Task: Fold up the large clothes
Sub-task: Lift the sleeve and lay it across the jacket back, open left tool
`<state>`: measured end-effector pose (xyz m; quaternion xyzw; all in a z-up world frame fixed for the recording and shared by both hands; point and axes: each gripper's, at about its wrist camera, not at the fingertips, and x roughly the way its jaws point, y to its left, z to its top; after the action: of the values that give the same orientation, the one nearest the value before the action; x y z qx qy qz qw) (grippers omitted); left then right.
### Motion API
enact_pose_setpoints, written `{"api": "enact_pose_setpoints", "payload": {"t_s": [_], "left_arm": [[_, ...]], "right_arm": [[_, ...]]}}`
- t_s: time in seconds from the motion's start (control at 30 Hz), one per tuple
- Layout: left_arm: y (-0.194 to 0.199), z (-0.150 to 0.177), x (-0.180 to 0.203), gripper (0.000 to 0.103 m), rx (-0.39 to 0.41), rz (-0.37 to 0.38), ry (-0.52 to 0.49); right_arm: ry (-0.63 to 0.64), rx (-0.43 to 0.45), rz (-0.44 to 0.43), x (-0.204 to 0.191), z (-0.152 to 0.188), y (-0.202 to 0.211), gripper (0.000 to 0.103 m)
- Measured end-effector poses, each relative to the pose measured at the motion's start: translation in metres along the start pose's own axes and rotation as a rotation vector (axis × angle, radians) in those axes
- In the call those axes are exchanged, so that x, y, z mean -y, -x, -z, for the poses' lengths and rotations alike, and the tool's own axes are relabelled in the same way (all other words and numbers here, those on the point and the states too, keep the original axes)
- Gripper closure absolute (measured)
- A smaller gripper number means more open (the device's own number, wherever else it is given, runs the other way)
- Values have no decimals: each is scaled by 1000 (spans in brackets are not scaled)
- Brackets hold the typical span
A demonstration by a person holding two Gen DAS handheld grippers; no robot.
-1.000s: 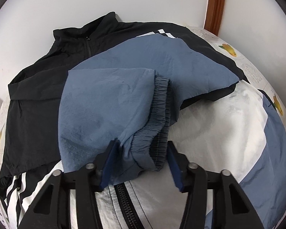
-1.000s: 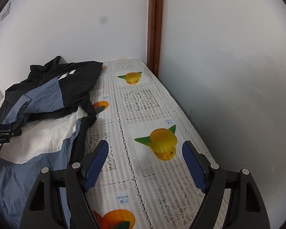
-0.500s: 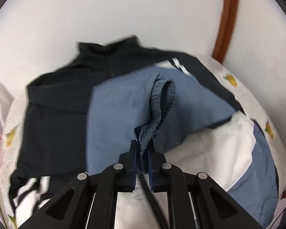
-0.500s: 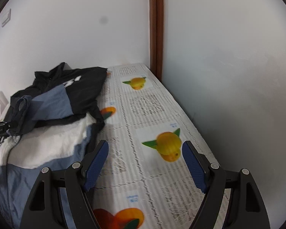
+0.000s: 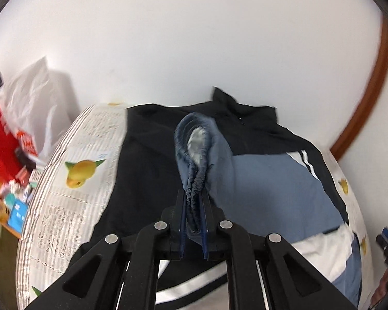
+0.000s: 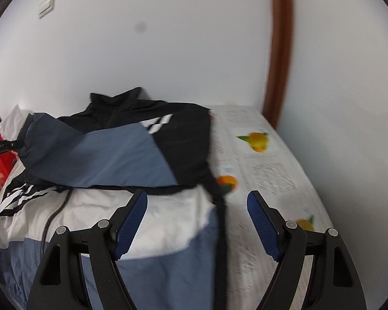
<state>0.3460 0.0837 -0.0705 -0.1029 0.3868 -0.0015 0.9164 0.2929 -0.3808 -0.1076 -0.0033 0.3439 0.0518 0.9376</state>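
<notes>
A black, blue and white track jacket [image 5: 276,180] [image 6: 132,155] lies spread on the table, collar towards the wall. My left gripper [image 5: 194,206] is shut on the blue elastic sleeve cuff [image 5: 194,155], which it holds lifted above the black chest; the sleeve stretches from it across the jacket. In the right wrist view that same gripper [image 6: 2,146] shows at the far left with the cuff [image 6: 31,139]. My right gripper [image 6: 196,222] stands open with nothing between its fingers, over the jacket's white and blue lower part near its right edge.
The table carries a lace-patterned cloth with fruit prints [image 6: 258,139] [image 5: 82,170]. White walls close the back and right side, with a brown wooden post [image 6: 279,51] in the corner. Red packets and a white plastic bag [image 5: 25,108] sit off the table's left end.
The left gripper closed on the sleeve cuff, then lifted it and carried it left, rolling as it went. The right gripper stayed open and shifted left, from bare cloth to over the jacket's edge.
</notes>
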Motion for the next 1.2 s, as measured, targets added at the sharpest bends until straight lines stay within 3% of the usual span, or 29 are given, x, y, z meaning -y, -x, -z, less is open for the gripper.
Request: {"api": "enact_pose_setpoints", "payload": {"t_s": [0.27,0.37,0.57,1.03,1.2], "left_arm": [[-28,7,-33,93,-72,-45,32],[-42,16,-40,87,-124,-60,57],[-43,25,-43,85,-140,-90,51],[45,56,-29,85,-46,-132,-62],[74,78,-33,85,-57,-88,-61]], "right_arm": [[48,-37,-28,-32,-4,-28,24],[57,-61,-28,-37,-1,-37,24],[81,-83,-17,-42,9,-41,24],[1,-76,56,-8,41,7,24],[-43,-89,41,4,48,30,24]]}}
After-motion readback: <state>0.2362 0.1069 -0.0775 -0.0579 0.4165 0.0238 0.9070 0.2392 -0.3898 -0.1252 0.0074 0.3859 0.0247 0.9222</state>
